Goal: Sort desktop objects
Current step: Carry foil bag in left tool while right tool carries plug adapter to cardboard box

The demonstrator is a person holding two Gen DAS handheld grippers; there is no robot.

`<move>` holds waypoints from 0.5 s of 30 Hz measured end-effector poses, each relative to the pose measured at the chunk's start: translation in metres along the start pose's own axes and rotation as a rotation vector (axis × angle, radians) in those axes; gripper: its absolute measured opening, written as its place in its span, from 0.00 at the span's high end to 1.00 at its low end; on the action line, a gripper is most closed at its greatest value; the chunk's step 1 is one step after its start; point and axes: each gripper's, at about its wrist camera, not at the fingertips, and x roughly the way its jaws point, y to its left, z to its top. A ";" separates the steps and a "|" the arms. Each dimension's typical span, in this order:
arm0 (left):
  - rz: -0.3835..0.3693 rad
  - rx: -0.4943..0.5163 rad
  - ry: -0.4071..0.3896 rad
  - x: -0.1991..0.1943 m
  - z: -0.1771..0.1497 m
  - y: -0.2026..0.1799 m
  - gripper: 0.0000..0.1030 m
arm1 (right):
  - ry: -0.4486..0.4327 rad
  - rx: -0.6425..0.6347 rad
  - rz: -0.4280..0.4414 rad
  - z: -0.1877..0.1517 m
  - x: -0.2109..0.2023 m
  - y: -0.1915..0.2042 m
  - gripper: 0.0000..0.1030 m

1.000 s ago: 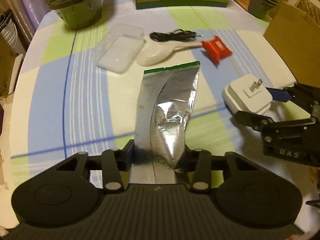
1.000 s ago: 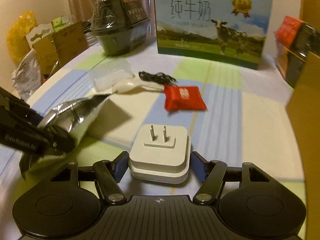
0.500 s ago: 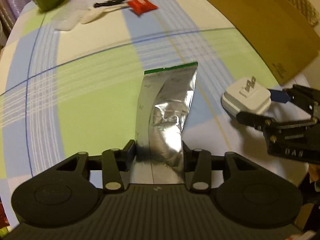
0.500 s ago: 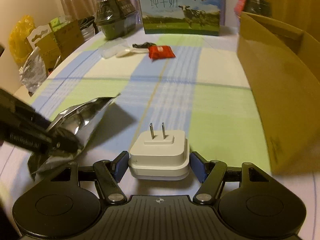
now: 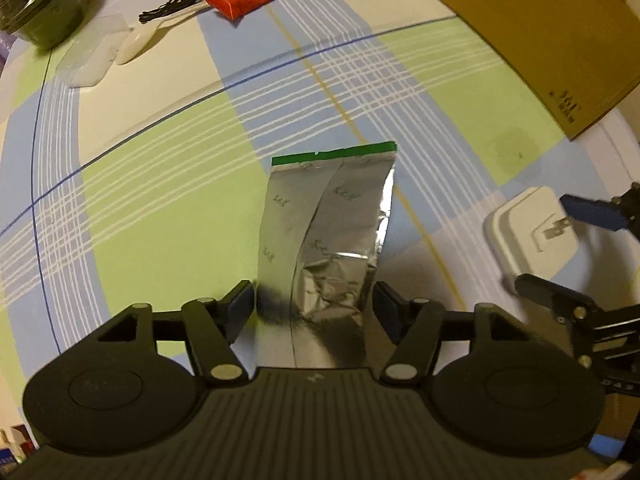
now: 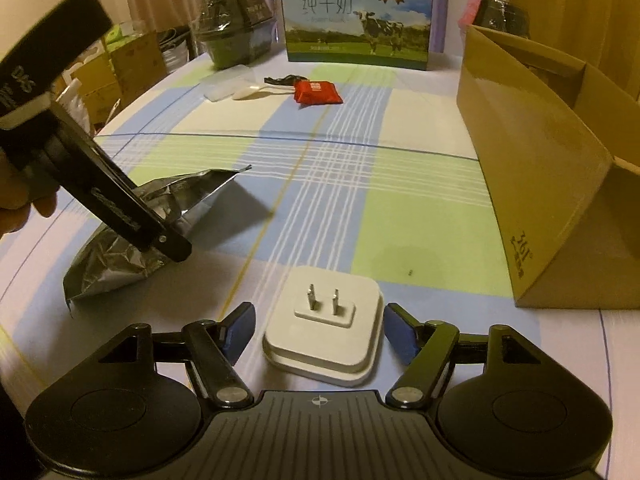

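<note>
White plastic sits nearest: the charger lies flat on the tablecloth, prongs up, between the blue pads of the right gripper. A narrow gap shows on each side, so the jaws stand spread and do not touch it. From the left wrist view the same charger appears at the right edge with that gripper's dark fingers around it.

Left of the charger, the left gripper pinches the lower end of a crinkled foil pouch, its pads pressed against the pouch's two sides. The pouch's green-edged top points away from the camera. In the right wrist view the pouch tilts, its bottom corner on or just above the cloth and its open end raised; a hand shows behind the left gripper.

Right of the charger stands a cardboard box, open at the top, its near corner close to the charger.

Far beyond the charger, near the table's far edge, a red packet lies just beside a black cable, a white spoon and a clear plastic lid. Behind these stand a dark wrapped bowl and a milk carton case.
</note>
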 end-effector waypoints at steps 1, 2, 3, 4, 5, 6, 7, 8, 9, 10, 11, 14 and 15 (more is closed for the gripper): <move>0.001 0.007 0.003 0.002 0.000 0.000 0.47 | 0.000 -0.003 -0.002 -0.001 0.001 0.001 0.33; -0.002 0.007 0.003 0.002 0.000 0.001 0.48 | 0.001 -0.001 -0.007 -0.001 0.003 0.001 0.33; -0.007 0.005 0.001 0.002 -0.001 0.002 0.52 | -0.004 0.001 -0.011 -0.001 0.004 0.001 0.32; -0.011 0.006 0.000 0.001 -0.001 0.003 0.53 | -0.007 0.005 -0.015 -0.001 0.005 0.002 0.32; -0.013 0.007 -0.003 -0.001 -0.001 0.003 0.56 | -0.005 0.013 -0.021 -0.001 0.006 0.001 0.32; -0.015 0.007 -0.009 -0.002 -0.002 0.004 0.58 | -0.003 0.018 -0.024 0.000 0.007 0.001 0.32; -0.016 0.006 -0.014 -0.004 -0.003 0.004 0.59 | -0.002 0.023 -0.029 0.000 0.008 0.001 0.31; -0.019 0.003 -0.019 -0.005 -0.004 0.004 0.60 | 0.001 0.032 -0.036 0.000 0.008 0.001 0.31; -0.024 -0.005 -0.025 -0.006 -0.005 0.005 0.61 | 0.004 0.040 -0.046 0.000 0.009 0.000 0.31; -0.030 -0.015 -0.029 -0.007 -0.006 0.006 0.61 | 0.008 0.051 -0.058 -0.001 0.010 0.000 0.31; -0.034 -0.025 -0.032 -0.008 -0.008 0.007 0.61 | 0.012 0.057 -0.068 -0.002 0.011 -0.001 0.31; -0.036 -0.036 -0.034 -0.009 -0.012 0.008 0.61 | 0.009 0.082 -0.064 -0.005 0.013 -0.003 0.31; -0.034 -0.037 -0.033 -0.009 -0.013 0.008 0.61 | 0.008 0.082 -0.062 -0.005 0.013 -0.003 0.31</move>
